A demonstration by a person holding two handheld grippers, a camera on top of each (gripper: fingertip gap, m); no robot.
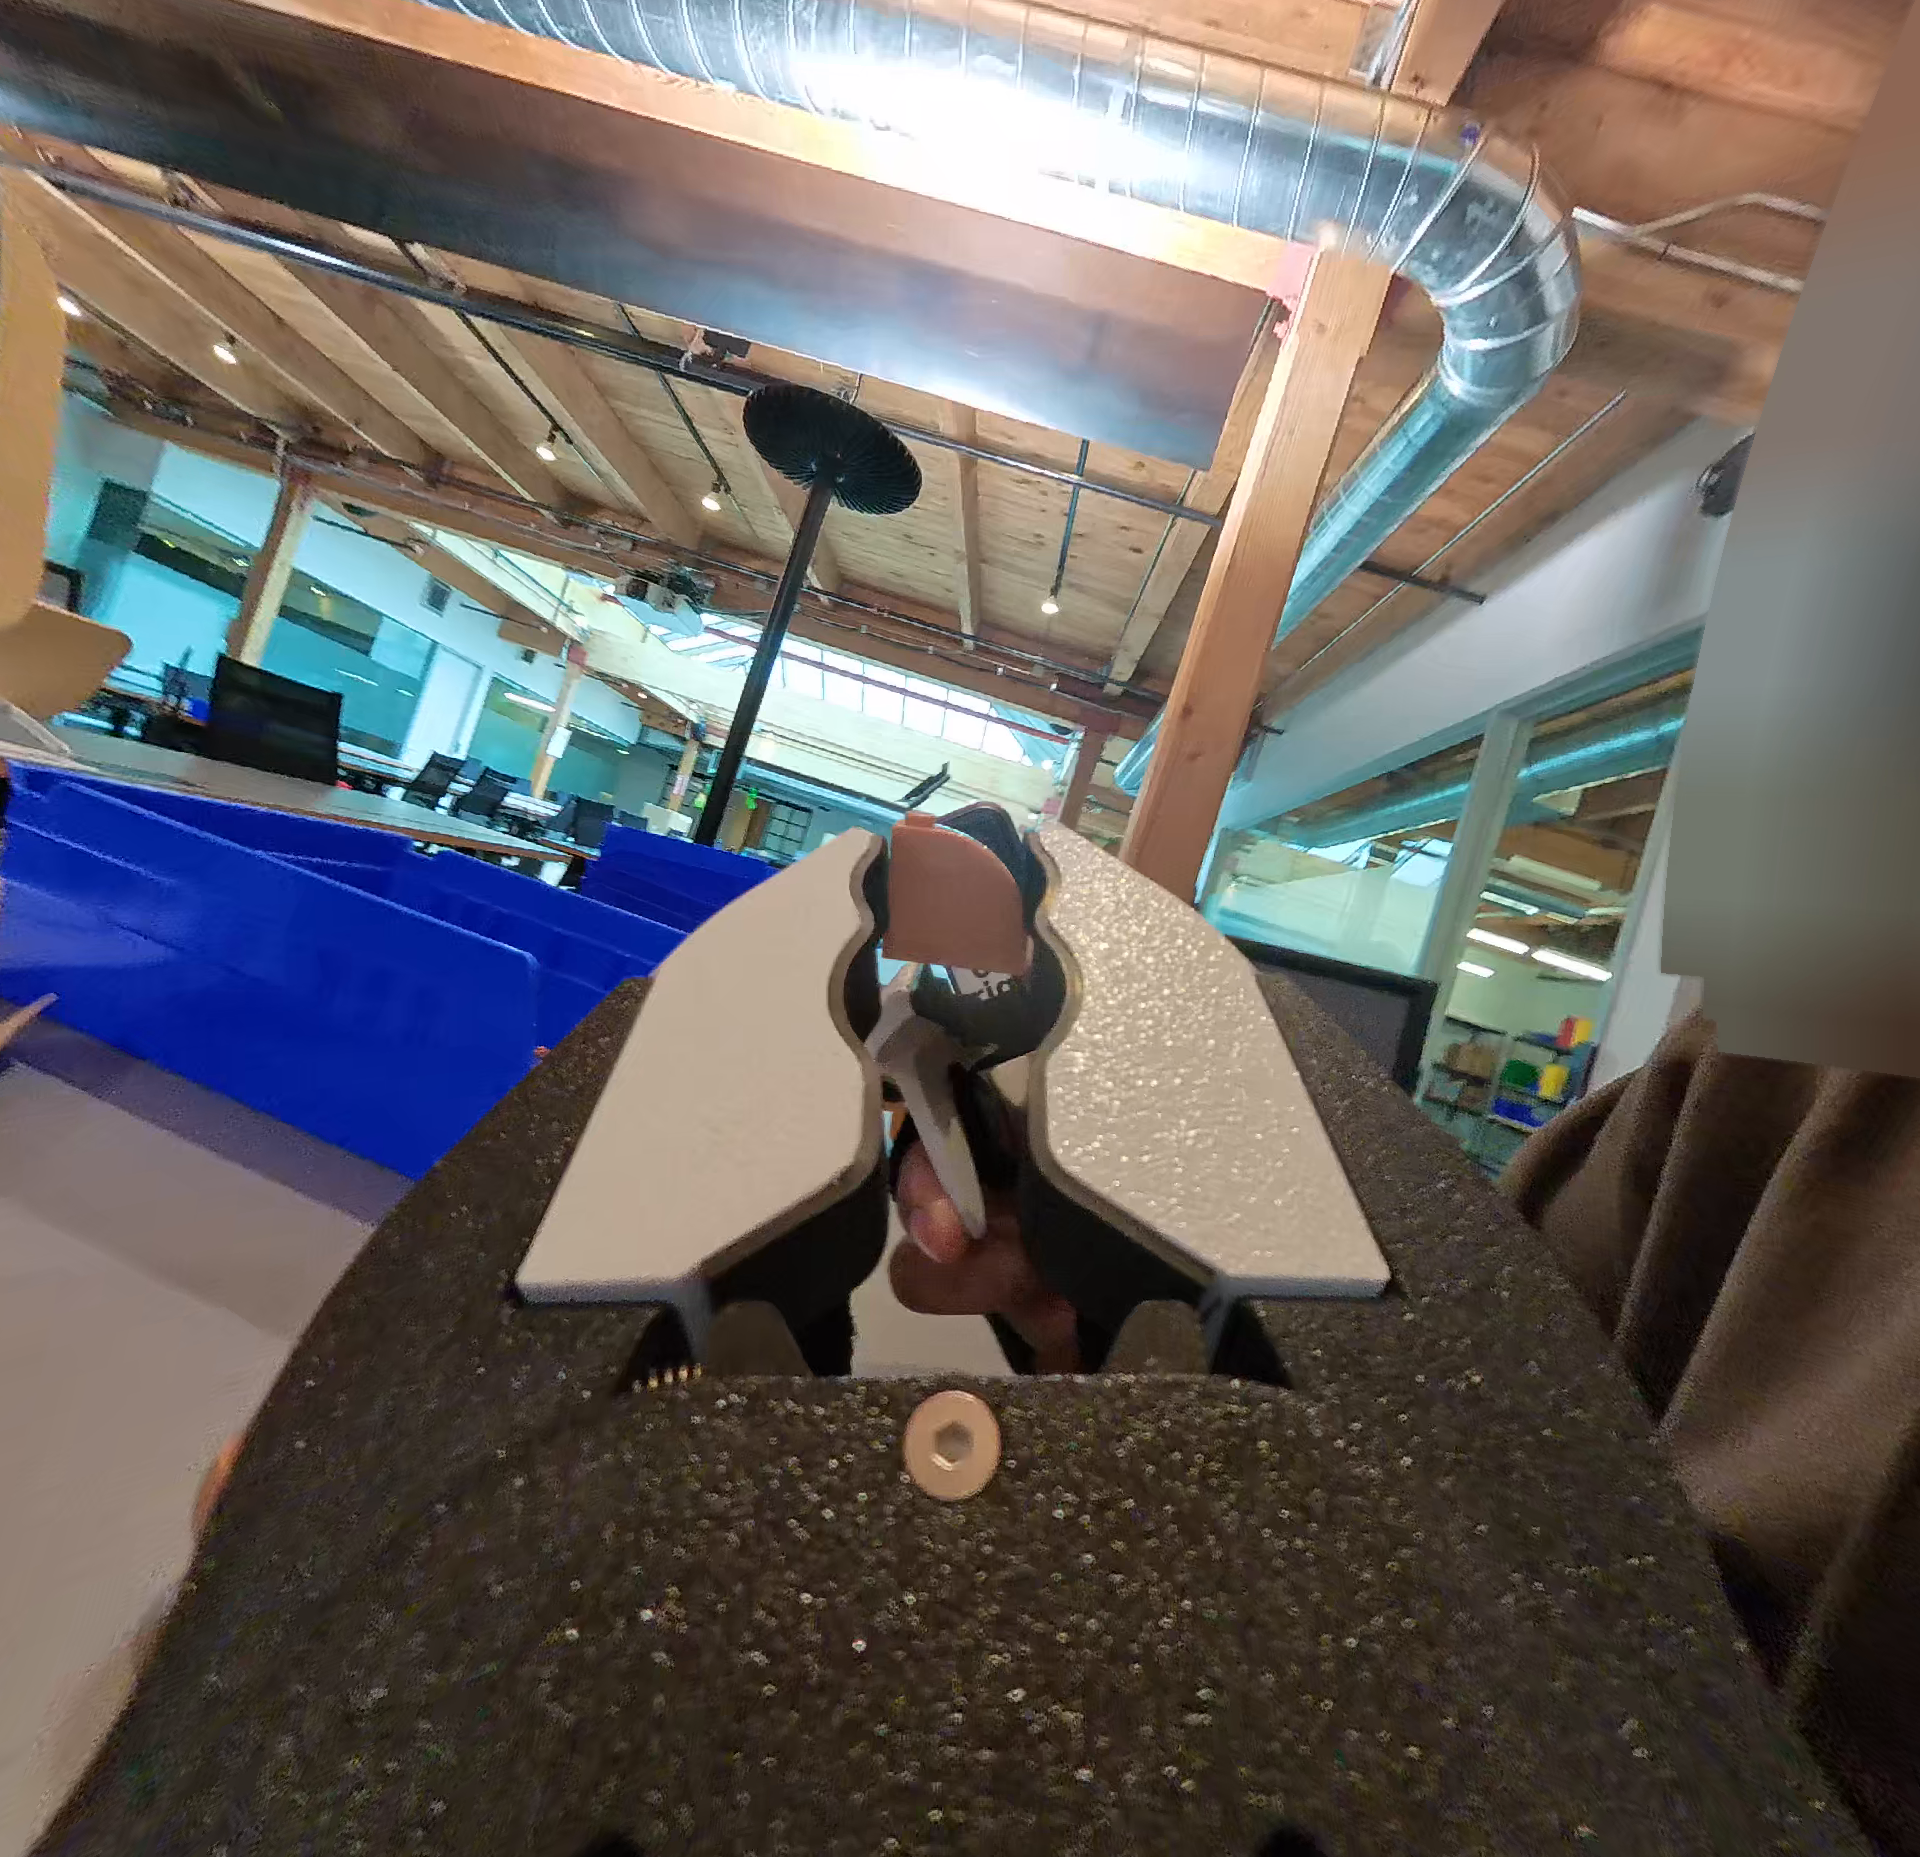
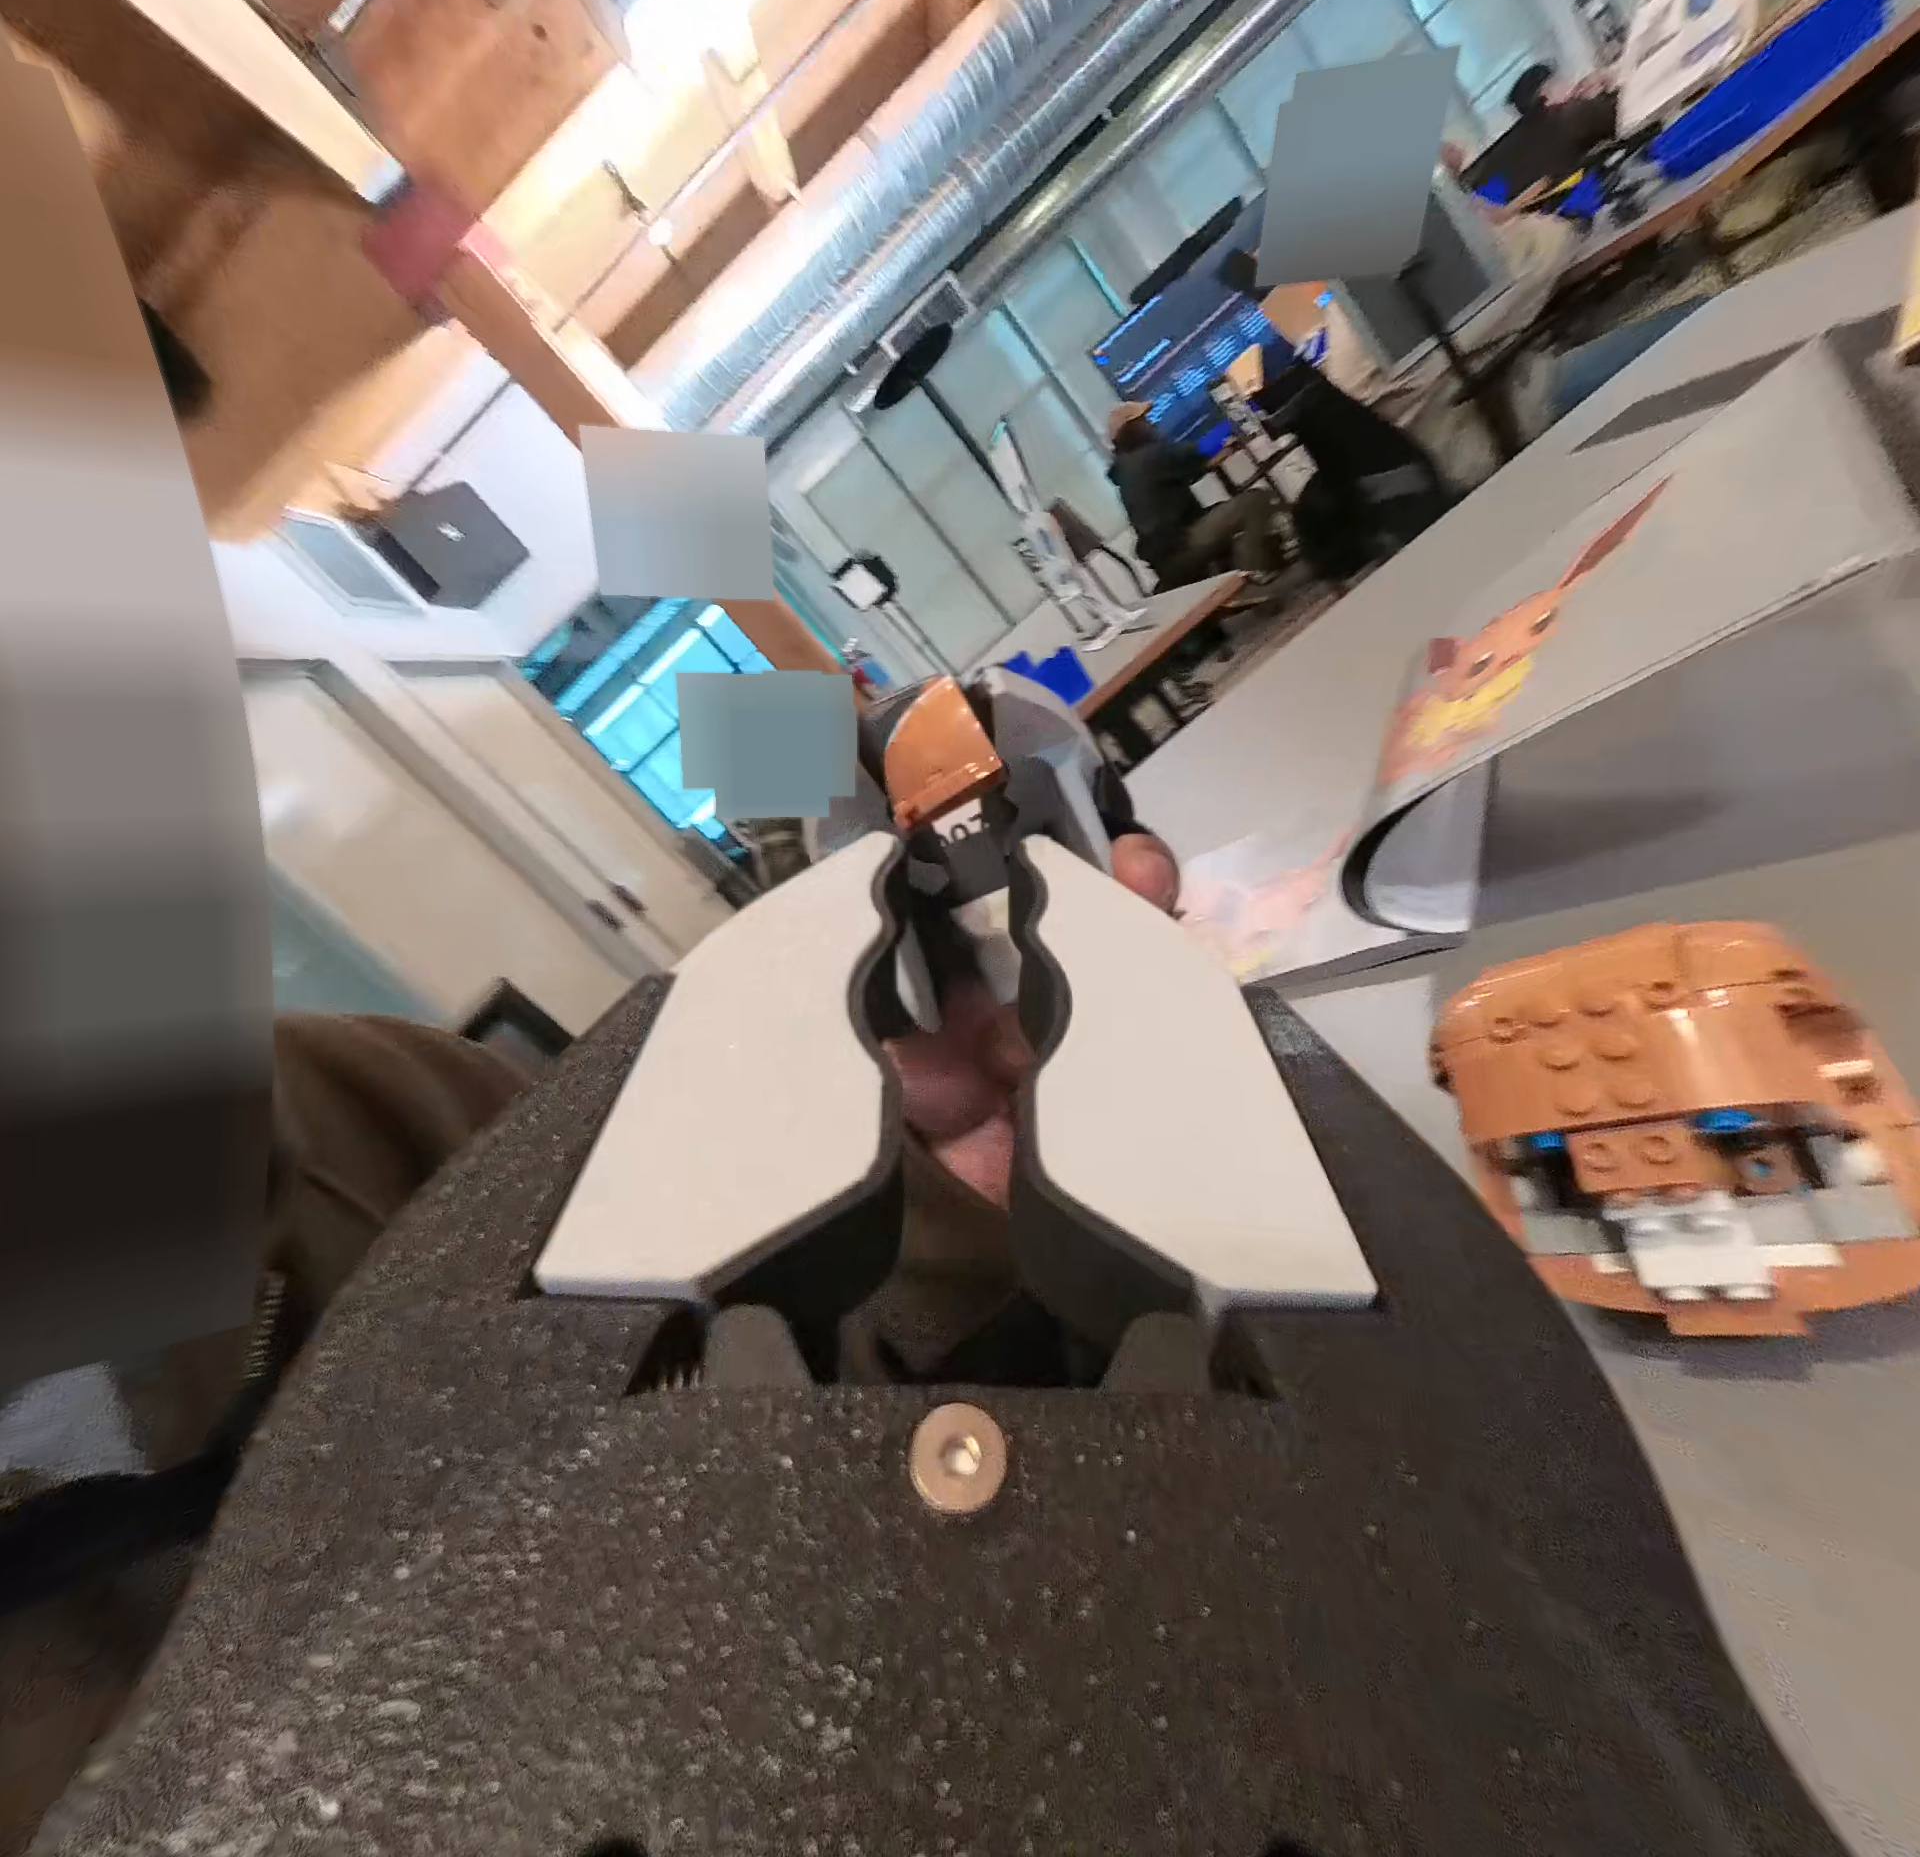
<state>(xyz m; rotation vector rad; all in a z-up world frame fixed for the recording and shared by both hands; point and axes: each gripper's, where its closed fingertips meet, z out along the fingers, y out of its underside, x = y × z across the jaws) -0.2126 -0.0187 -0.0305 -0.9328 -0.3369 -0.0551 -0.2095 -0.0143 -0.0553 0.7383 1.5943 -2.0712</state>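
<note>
Here, both grippers are meeting over one small brown curved brick [image 1: 961, 898]: left gripper [image 1: 957, 908] jaws narrowed onto it, right gripper [image 2: 961, 857] jaws narrow just beside it, grip unclear. Brown brick model [image 2: 1673, 1121] is lying on the grey table [image 2: 1766, 1495], well right of the brick.

Both views are bright and lit from above. In the left wrist view, glare burns out part of the duct [image 1: 1039, 93], and small ceiling lamps [image 1: 1049, 604] glow far off. Straight beams bow toward the edges. The right wrist view is tilted and smeared by motion; the brick model [image 2: 1683, 1111] at right is blurred, and the far room soft.
</note>
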